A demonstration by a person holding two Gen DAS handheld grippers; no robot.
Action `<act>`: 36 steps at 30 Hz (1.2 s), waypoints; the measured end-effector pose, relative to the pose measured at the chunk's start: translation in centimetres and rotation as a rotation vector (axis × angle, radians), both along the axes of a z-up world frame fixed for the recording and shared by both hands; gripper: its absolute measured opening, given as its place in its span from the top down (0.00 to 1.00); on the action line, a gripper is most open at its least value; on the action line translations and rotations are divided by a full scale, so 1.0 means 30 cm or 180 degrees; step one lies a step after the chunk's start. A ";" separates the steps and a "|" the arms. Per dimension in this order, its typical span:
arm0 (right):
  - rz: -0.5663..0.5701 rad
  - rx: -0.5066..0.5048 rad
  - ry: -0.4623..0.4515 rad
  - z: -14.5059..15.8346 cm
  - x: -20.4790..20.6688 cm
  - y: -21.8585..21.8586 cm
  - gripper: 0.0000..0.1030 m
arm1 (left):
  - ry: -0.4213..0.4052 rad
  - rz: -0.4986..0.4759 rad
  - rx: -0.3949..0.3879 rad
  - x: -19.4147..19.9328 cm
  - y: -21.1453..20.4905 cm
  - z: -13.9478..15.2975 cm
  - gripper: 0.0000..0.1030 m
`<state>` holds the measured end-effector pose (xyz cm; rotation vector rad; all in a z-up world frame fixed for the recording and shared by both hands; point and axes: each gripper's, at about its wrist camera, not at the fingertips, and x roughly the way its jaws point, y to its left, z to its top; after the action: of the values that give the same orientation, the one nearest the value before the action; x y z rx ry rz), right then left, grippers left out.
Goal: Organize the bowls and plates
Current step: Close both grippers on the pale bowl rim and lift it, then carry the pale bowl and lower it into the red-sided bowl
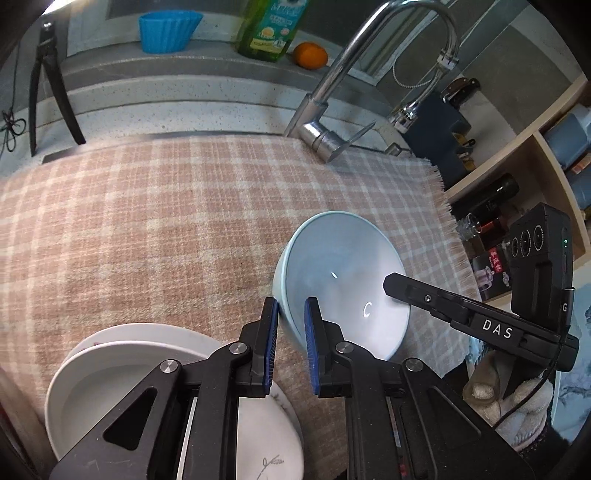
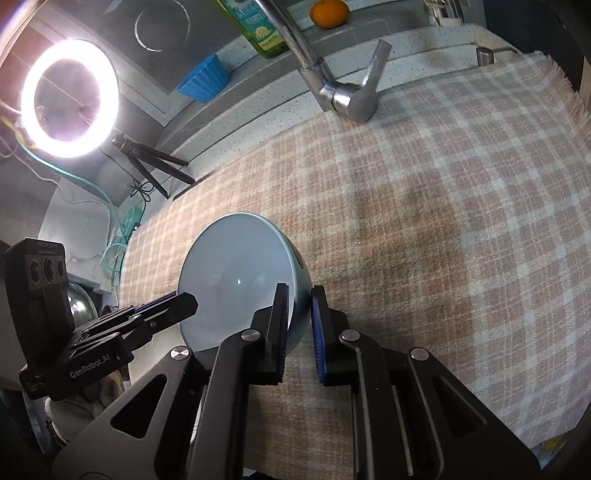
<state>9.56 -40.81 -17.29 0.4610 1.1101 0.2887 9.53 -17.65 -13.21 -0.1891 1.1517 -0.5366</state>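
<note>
Left wrist view: the left gripper (image 1: pixel 291 317) reaches in from the bottom centre, its blue-padded fingers (image 1: pixel 270 332) clamped on the near left rim of a pale blue bowl (image 1: pixel 343 273). The bowl sits right of centre on a pink and cream checked cloth (image 1: pixel 166 221) that covers the bench. The right gripper (image 1: pixel 391 286) comes in from the right edge, its black fingers pinching the bowl's right rim. A stack of white plates (image 1: pixel 122 369) lies at the lower left, partly behind the left gripper. At the top stand a chrome tap (image 1: pixel 332 103), a green bottle (image 1: pixel 269 29), an orange (image 1: pixel 311 55) and a blue cup (image 1: pixel 168 31).

Right wrist view: the right gripper (image 2: pixel 300 314) enters from the bottom, fingers (image 2: pixel 282 325) closed tight on the bowl's (image 2: pixel 236 273) right rim, one inside and one outside. The left gripper (image 2: pixel 177 301) grips the opposite rim from the lower left. A glowing ring light (image 2: pixel 70 99) fills the upper left.
</note>
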 end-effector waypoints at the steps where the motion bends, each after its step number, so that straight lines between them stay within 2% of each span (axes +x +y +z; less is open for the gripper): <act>1: 0.0009 -0.0007 -0.0018 0.011 -0.003 0.006 0.88 | -0.0023 0.0011 -0.0010 -0.005 0.008 0.012 0.88; 9: 0.0181 0.0025 -0.0189 0.111 -0.024 0.101 0.88 | -0.0184 0.0211 -0.0113 -0.062 0.119 0.103 0.88; 17: 0.0495 0.0038 -0.0321 0.183 -0.038 0.283 0.88 | -0.0307 0.0531 -0.0143 -0.139 0.283 0.162 0.88; 28: 0.1024 0.0077 -0.0373 0.221 -0.062 0.594 0.88 | -0.0359 0.1080 -0.0150 -0.252 0.558 0.191 0.88; 36: 0.1390 0.0061 -0.0407 0.225 -0.078 0.818 0.88 | -0.0276 0.1458 -0.0163 -0.332 0.754 0.164 0.88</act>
<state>7.21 -16.26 -10.55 0.2083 1.0760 0.7023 -0.43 4.97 -8.28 -0.4563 0.9703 -0.1662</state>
